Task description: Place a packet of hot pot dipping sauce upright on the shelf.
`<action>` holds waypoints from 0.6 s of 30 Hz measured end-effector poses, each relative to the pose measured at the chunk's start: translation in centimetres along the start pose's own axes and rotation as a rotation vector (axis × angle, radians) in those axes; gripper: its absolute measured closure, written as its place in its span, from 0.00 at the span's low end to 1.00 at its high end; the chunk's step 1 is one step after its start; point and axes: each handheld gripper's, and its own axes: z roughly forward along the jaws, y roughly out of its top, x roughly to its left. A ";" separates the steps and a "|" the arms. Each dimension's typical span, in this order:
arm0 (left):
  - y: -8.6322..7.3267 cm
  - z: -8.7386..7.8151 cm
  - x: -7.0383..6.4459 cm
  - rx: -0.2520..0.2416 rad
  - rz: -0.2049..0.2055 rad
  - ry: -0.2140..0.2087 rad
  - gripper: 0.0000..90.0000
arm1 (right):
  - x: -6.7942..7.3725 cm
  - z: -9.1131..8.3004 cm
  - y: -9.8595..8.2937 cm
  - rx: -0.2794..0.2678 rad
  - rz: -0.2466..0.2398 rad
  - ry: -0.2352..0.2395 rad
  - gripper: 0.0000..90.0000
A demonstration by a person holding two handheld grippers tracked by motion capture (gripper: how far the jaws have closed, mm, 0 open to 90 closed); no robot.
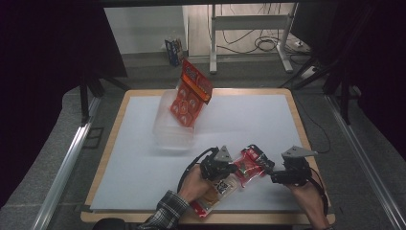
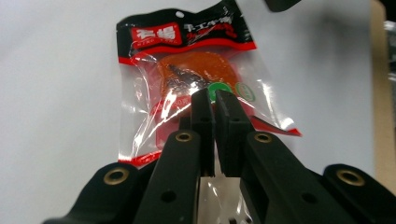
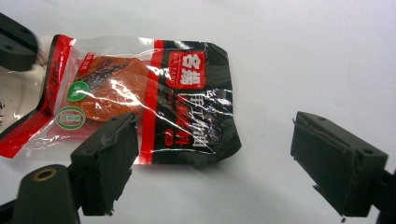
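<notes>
A red and black snack packet (image 1: 251, 165) (image 2: 187, 70) (image 3: 154, 93) with an orange slice inside lies near the table's front edge, between my two grippers. My left gripper (image 1: 233, 168) (image 2: 215, 100) is at its red-edged end. The jaws are pressed together and appear to pinch the film there. At the packet's black end my right gripper (image 1: 271, 173) (image 3: 222, 163) is open wide, one jaw overlapping the packet's near edge and the other off to the side over bare mat. A white and orange packet (image 1: 218, 191) (image 3: 16, 93) lies under my left hand.
A clear plastic tub (image 1: 172, 132) stands at the mat's back left, with a large orange snack bag (image 1: 191, 93) leaning tilted out of it. The white mat (image 1: 249, 120) covers a wood-edged table (image 1: 107, 143). A small box (image 1: 173, 50) sits on the floor beyond.
</notes>
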 end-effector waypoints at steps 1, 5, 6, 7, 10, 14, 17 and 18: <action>0.1 0.2 0.0 0.007 -0.002 -0.002 0.96 | 0.0 0.0 0.0 0.001 0.002 -0.001 0.15; 0.0 0.6 0.3 0.062 0.001 0.013 0.96 | 0.0 -0.2 0.0 -0.004 0.001 -0.014 0.12; 0.0 0.7 0.4 0.073 -0.006 0.014 0.96 | 0.0 -0.2 0.0 -0.003 -0.002 -0.015 0.11; 0.0 0.7 0.5 0.086 -0.011 0.014 0.96 | 0.0 -0.2 0.0 -0.004 -0.003 -0.017 0.10; -0.3 1.2 0.5 0.132 0.001 0.017 0.98 | 0.1 -0.1 -0.1 0.000 0.000 -0.017 0.09; -0.4 1.2 0.7 0.131 -0.012 0.005 0.99 | 0.2 -0.1 -0.1 0.002 0.008 -0.002 0.06; -0.3 1.3 0.6 0.149 -0.007 0.007 1.00 | 0.2 0.1 -0.2 0.015 0.025 0.023 0.04; -0.4 1.4 0.6 0.153 -0.006 0.009 1.00 | 0.2 0.2 -0.2 0.019 0.030 0.031 0.04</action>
